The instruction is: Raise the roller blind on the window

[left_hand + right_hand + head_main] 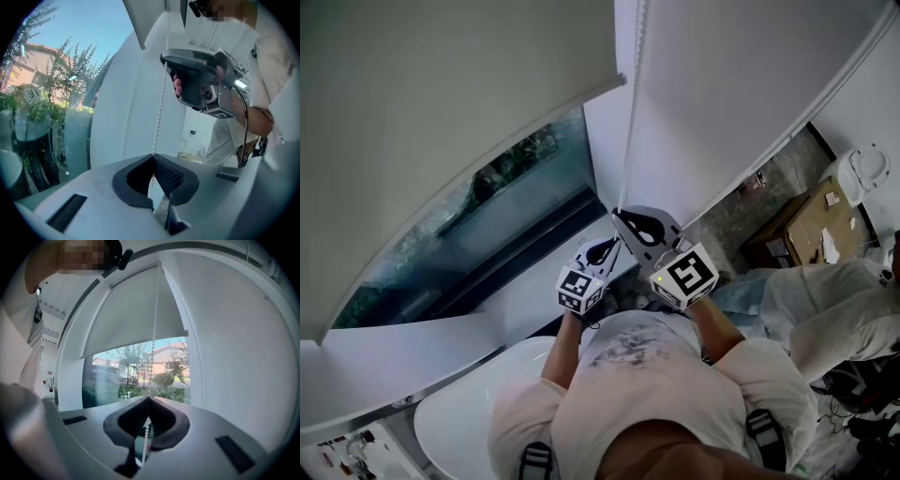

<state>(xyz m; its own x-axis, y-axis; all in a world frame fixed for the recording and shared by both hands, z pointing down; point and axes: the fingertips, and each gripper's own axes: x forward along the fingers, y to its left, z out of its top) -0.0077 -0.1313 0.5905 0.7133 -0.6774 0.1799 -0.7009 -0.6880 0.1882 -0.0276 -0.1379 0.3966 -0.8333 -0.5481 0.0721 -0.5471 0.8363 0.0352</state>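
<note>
The grey roller blind (441, 94) covers the upper part of the window (487, 220); its bottom bar slants across the glass. A white bead chain (630, 122) hangs down the white frame beside it. My right gripper (619, 215) is shut on the chain, the upper of the two. Just below it my left gripper (612, 244) is also shut on the chain. In the left gripper view the chain (159, 112) rises from the closed tips (153, 157) to the right gripper (164, 63) above. In the right gripper view the chain (153, 333) runs up from the closed tips (148, 398) past the blind (136, 319).
A white sill (525, 286) lies under the window, and a white rounded basin (459, 412) sits below it at my left. At the right are a cardboard box (820, 220), a toilet (864, 173) and another person in white (830, 314).
</note>
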